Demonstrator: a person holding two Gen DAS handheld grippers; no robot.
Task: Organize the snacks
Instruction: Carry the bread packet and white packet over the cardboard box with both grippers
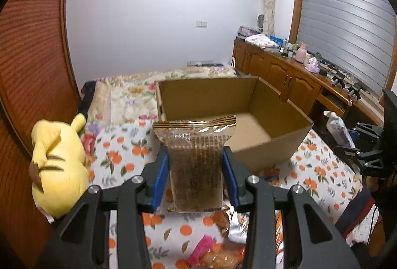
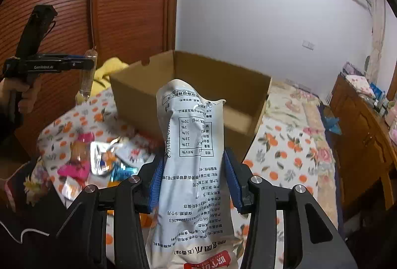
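Note:
My left gripper (image 1: 195, 157) is shut on a clear, brown-filled snack packet (image 1: 196, 160) with a gold top edge, held above the bed just short of the open cardboard box (image 1: 270, 150). My right gripper (image 2: 193, 157) is shut on a white snack bag (image 2: 191, 164) with printed text, held upright in front of the same box (image 2: 139, 95). In the right wrist view the left gripper (image 2: 84, 65) shows at the far left with its packet (image 2: 87, 75) hanging. Several loose snack packets (image 2: 99, 160) lie on the bedspread to the left.
A yellow plush toy (image 1: 57, 164) lies at the bed's left by the wooden wardrobe (image 1: 29, 58). A wooden cabinet (image 1: 292, 75) with clutter runs along the right wall. More packets (image 1: 218, 246) lie below my left gripper. The right gripper's black frame (image 1: 372, 150) shows at the right.

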